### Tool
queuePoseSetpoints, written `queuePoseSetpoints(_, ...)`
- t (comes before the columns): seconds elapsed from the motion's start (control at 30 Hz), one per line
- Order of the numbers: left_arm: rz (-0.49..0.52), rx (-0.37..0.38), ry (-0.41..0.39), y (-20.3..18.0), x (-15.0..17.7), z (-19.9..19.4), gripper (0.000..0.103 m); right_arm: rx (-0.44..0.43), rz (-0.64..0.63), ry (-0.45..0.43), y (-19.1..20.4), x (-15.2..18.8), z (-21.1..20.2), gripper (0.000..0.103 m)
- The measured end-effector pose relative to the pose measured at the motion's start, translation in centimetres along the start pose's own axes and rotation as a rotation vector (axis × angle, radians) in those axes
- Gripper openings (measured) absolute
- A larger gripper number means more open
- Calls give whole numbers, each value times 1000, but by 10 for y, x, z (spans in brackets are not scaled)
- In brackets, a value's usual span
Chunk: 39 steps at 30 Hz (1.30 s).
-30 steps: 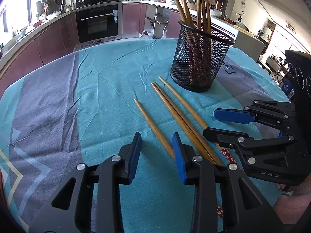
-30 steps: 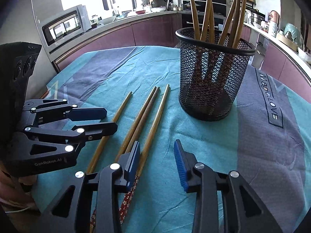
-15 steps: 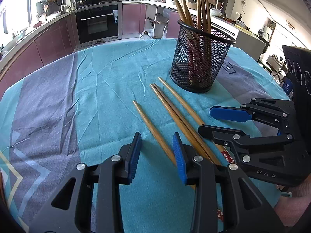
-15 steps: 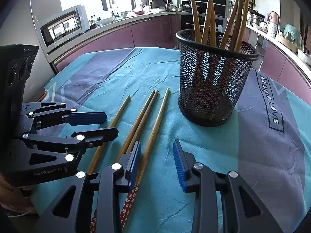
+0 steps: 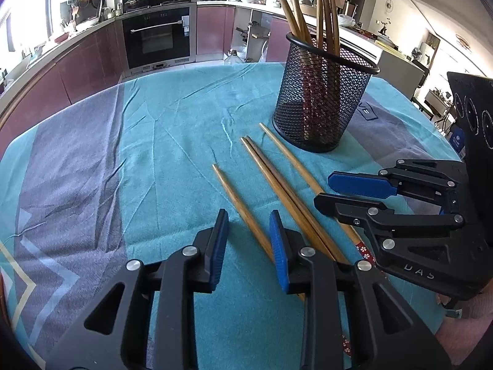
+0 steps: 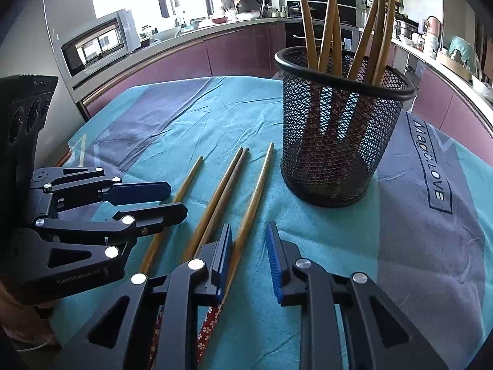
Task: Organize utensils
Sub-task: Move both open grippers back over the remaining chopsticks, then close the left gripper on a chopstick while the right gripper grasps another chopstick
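A: Left wrist view, item one: left gripper [image 5: 248,240], fingers closing, nothing clamped; the outermost chopstick [image 5: 240,206] lies between the pads, untouched. Item two: right gripper [image 6: 248,257], fingers closing, unclenched; the chopstick nearest the holder [image 6: 251,203] runs between them.

B: Location of stock?

A: Four loose chopsticks on the bench cloth [image 5: 172,141], middle of the bench, tips towards the mesh holder [image 6: 339,129], which stands further in and has others upright in it.

B: Handling advice?

A: Likely best: centre one stick per pair of pads, grip above the patterned end, lift clear of the paired two [image 5: 277,182].

B: Markings?

A: Cloth reads "Magic.LOVE" [image 6: 431,166]; left gripper body reads "GenRobot.AI" [image 6: 78,274].
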State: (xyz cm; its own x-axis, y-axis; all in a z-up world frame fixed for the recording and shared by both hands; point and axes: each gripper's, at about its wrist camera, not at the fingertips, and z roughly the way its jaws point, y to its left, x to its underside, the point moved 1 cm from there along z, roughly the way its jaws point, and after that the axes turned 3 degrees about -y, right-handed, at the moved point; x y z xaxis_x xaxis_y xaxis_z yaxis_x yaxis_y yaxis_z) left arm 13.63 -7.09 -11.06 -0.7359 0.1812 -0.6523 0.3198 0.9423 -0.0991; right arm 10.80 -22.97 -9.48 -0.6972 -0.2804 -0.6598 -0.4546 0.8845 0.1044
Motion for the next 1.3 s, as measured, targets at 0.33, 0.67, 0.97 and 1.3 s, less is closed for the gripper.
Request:
queuePoseSetpoints(0.33, -11, 3, 8, 2, 0, -1, 31, -1, 10, -1, -1, 0, 0, 21)
queuePoseSetpoints(0.67, -7, -7, 3, 0, 1, 0, 26, -3, 16, -2, -3, -3, 2, 19)
queuePoseSetpoints(0.97, -33, -1, 2, 2, -1, 1, 15, -8, 44, -3, -7, -3, 1, 9)
queuePoseSetpoints(1.3, -45, 9, 11, 7, 1, -1, 21, -33, 73, -2, -11, 0, -2, 6)
